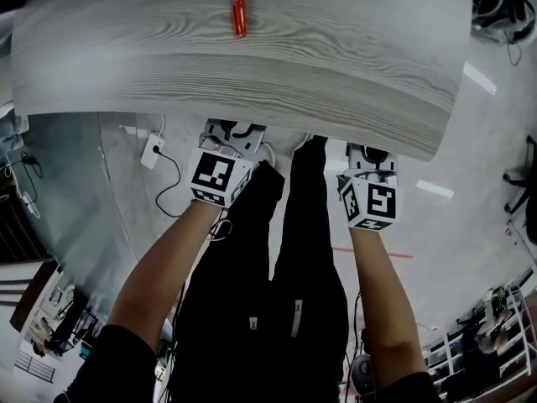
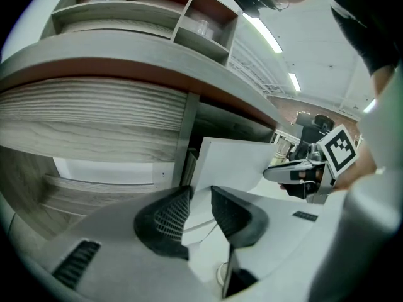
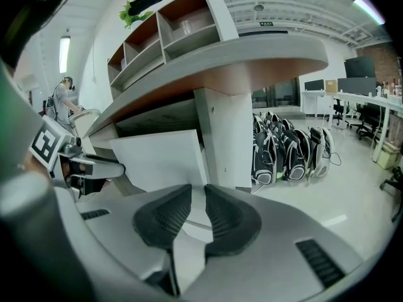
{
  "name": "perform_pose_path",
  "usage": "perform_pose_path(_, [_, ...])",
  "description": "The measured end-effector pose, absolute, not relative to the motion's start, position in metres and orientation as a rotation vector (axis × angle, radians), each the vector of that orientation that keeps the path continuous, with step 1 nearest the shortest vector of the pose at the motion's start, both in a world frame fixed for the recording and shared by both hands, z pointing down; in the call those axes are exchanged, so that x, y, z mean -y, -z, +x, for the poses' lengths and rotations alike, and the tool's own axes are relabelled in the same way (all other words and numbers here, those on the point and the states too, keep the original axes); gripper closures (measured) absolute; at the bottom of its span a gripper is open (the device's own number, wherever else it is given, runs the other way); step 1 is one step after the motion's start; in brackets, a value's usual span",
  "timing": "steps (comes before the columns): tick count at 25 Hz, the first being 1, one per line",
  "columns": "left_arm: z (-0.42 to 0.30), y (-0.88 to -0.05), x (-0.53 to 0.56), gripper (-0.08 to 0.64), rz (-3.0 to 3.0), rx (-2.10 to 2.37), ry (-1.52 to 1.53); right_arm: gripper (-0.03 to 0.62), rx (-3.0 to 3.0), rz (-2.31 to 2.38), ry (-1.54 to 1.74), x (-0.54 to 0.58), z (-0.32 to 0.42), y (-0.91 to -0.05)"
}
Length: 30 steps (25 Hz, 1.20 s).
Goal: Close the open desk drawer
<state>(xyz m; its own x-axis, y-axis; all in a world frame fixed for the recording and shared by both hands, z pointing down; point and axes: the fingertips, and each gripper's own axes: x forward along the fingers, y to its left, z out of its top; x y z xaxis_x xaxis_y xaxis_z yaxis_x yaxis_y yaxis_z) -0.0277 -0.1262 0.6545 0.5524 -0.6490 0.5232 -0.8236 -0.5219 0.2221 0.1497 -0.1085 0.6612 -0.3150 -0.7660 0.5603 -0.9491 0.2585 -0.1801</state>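
Left gripper (image 2: 201, 191): jaws a little way apart, clamping nothing; the white front of the drawer (image 2: 233, 162) shows through the gap.
Right gripper (image 3: 198, 189): jaws parted narrowly, holding nothing, aimed at the same white panel.
Placement: the two grippers sit side by side, just under the near edge of the desk top (image 1: 252, 65).
Drawer position: open, its front standing out from under the desk, close ahead of both jaw pairs; contact cannot be told.
Desk surface: pale wood grain, with a red pen (image 1: 240, 15) lying on it.
Beyond: shelf unit (image 3: 170, 30) above the desk; dark bags (image 3: 289, 153) on the floor.
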Motion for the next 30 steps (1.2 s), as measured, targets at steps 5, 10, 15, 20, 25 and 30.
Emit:
perform_pose_path(5, [-0.025,-0.654,0.128,0.446,2.371,1.181,-0.544,0.509,2.178,1.566,-0.693,0.111,0.152,-0.661])
perform_pose_path(10, [-0.027,-0.655,0.131,0.446,2.4,1.18,-0.541,0.509,2.187,1.569,-0.679,0.114,0.15,-0.661])
perform_pose_path(15, [-0.026,-0.654,0.138,0.446,2.381,1.207,-0.525,0.509,2.197,1.571,-0.665,0.119,0.152,-0.661])
perform_pose_path(20, [-0.028,-0.656,0.142,0.446,2.363,1.23,-0.501,0.509,2.192,1.583,-0.671,0.122,0.149,-0.663])
perform_pose_path(25, [-0.027,-0.654,0.143,0.446,2.38,1.229,-0.486,0.509,2.195,1.586,-0.661,0.124,0.151,-0.662])
perform_pose_path(30, [-0.033,-0.65,0.142,0.445,2.366,1.233,-0.45,0.505,2.198,1.594,-0.673,0.119,0.148,-0.657])
